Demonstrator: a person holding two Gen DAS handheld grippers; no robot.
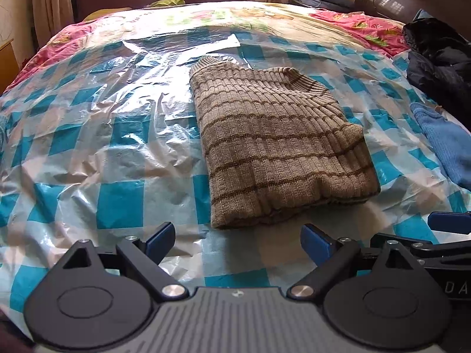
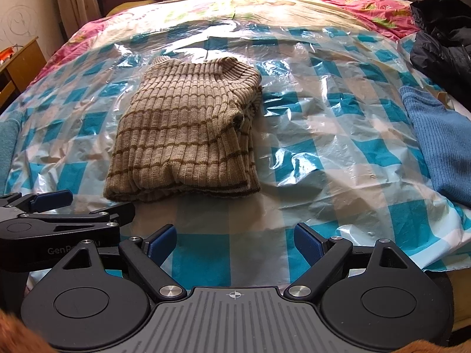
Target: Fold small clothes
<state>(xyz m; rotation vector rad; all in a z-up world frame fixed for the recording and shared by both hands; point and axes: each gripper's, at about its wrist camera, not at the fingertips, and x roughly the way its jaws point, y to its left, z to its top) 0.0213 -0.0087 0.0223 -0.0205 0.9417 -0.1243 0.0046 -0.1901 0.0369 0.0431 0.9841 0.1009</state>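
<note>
We hold the left gripper (image 1: pixel 238 242) and right gripper (image 2: pixel 235 242) spread wide, gripping nothing, near the bed's front edge. The folded striped sweater (image 1: pixel 276 150) lies on the checked plastic sheet (image 1: pixel 117 135), just ahead.

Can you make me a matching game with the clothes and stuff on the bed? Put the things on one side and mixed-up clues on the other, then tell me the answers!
Things:
1. striped sweater
2. blue knit garment
3. dark jacket
4. plastic sheet

Clues:
A. black, piled at the far right corner of the bed
B. blue and white checks, spread over the bed
C. brown, folded in the middle
D. lying at the right edge of the bed, nearer than the black pile

Pairs: 1-C, 2-D, 3-A, 4-B
</note>
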